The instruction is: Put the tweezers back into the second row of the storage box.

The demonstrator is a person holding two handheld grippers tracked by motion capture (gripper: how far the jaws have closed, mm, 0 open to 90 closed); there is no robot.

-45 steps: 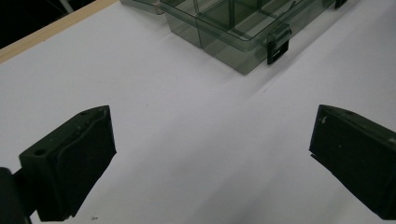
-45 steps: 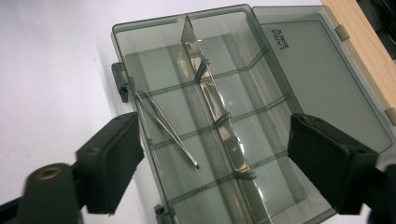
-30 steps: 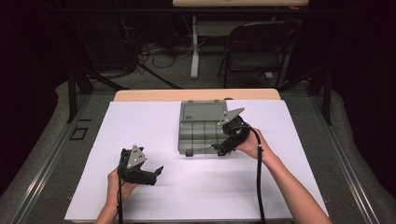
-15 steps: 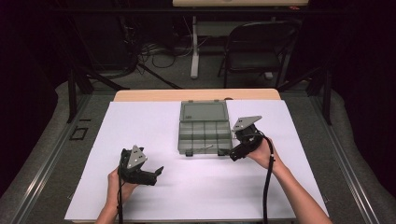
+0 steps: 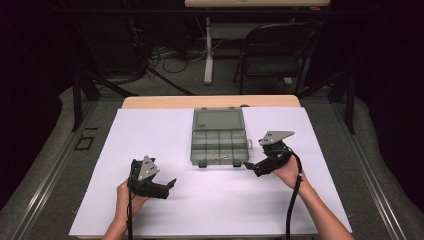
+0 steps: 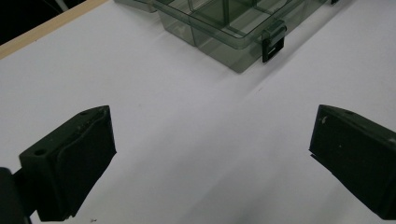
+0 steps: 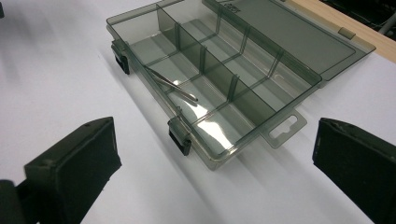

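The compartment box (image 5: pixel 219 143) lies open just ahead of the right tongs (image 5: pixel 248 165), its lid folded flat on the far side; in the right gripper view a thin metal pin (image 7: pixel 171 84) rests across the dividers of its near compartments. The right tongs stand spread wide, empty, low over the white worktop (image 5: pixel 165 135) just off the box's front right corner. The left tongs (image 5: pixel 172 183), also spread and empty, sit well apart from the box, which lies ahead of them.
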